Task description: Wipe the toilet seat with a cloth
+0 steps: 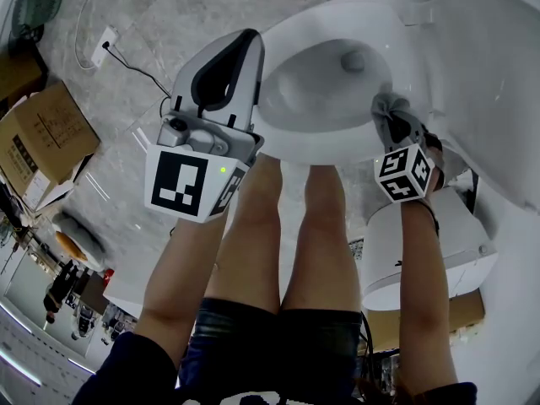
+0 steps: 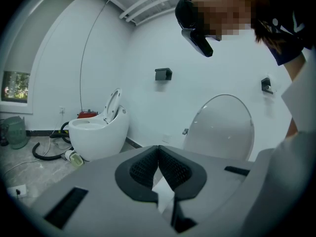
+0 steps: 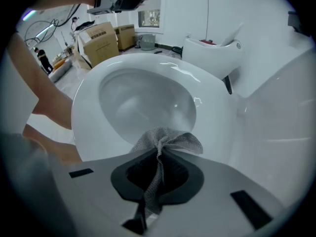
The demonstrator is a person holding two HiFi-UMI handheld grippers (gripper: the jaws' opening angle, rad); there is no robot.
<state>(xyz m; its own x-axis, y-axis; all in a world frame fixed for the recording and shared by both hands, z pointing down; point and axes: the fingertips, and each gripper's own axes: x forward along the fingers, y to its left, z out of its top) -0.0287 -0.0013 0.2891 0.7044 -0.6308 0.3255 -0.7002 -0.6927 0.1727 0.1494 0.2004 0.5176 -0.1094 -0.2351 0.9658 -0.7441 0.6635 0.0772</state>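
Right gripper [image 3: 159,153] clamped on grey cloth [image 3: 170,138], strip running lengthwise between jaws, bunched end forward against toilet seat [image 3: 89,90], arm stretched out; left gripper [image 2: 158,149] closed, empty, held beside seat.

the toilet seat [image 1: 314,148] is a glossy white oval ring, lying flat around the open bowl. the cloth [image 3: 170,138] — grey, coarse-woven, bunched — is pinched between the jaws of the right hand-held gripper [image 3: 159,157], its loose end fanned out over the seat's rim.
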